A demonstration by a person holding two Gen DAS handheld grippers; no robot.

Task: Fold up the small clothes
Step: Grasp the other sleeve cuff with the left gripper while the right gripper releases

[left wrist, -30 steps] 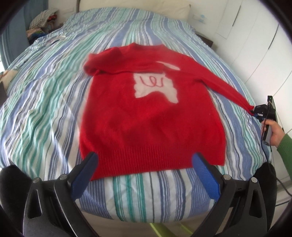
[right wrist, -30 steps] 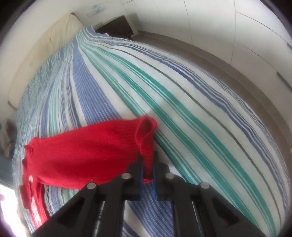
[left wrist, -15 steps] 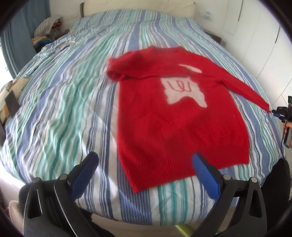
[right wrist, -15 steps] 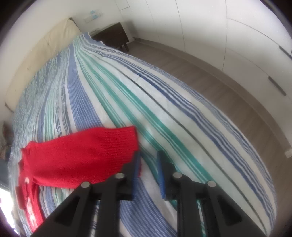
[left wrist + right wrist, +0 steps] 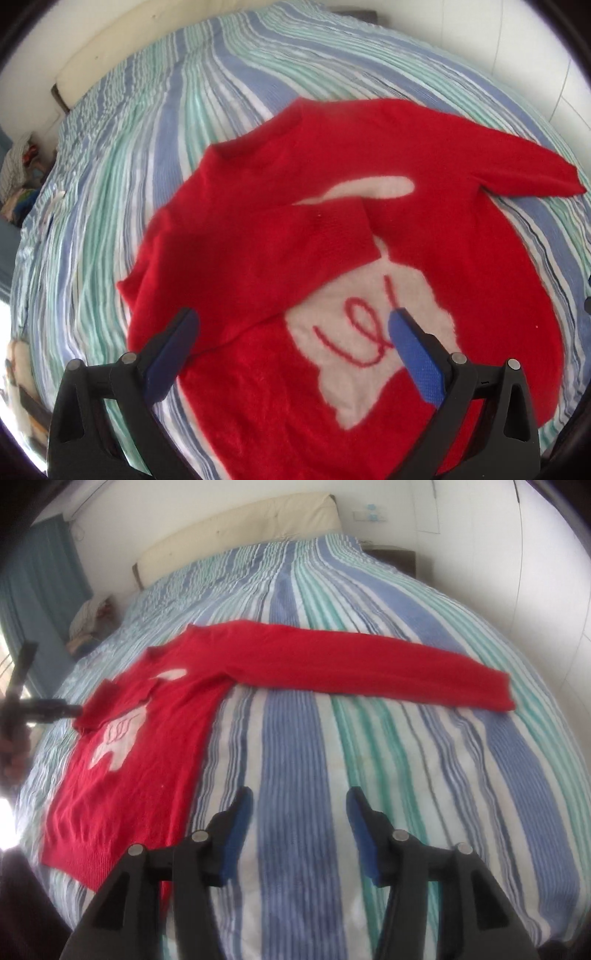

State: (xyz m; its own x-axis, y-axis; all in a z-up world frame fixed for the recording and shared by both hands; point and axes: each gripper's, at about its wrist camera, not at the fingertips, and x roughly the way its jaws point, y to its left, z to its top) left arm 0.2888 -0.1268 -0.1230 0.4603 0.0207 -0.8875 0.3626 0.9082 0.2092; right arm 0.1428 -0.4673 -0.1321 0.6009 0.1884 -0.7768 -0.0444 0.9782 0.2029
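Observation:
A red sweater (image 5: 424,229) with a white patch lies flat on the striped bed (image 5: 166,110). Its left sleeve (image 5: 258,251) is folded across the chest. My left gripper (image 5: 291,328) is open and empty, hovering just above that folded sleeve and the patch. In the right wrist view the sweater (image 5: 147,746) lies at the left with its right sleeve (image 5: 369,664) stretched straight out across the bed. My right gripper (image 5: 299,808) is open and empty above bare bedding, short of that sleeve.
The bed's cream headboard (image 5: 240,528) is at the far end. A pile of clothes (image 5: 88,620) sits by the far left corner, near a blue curtain (image 5: 44,576). A dark nightstand (image 5: 391,557) and white wardrobe doors are on the right.
My right gripper opened, let go of the sleeve cuff and pulled back; the sleeve now lies flat. My left gripper moved in over the sweater's chest and folded left sleeve.

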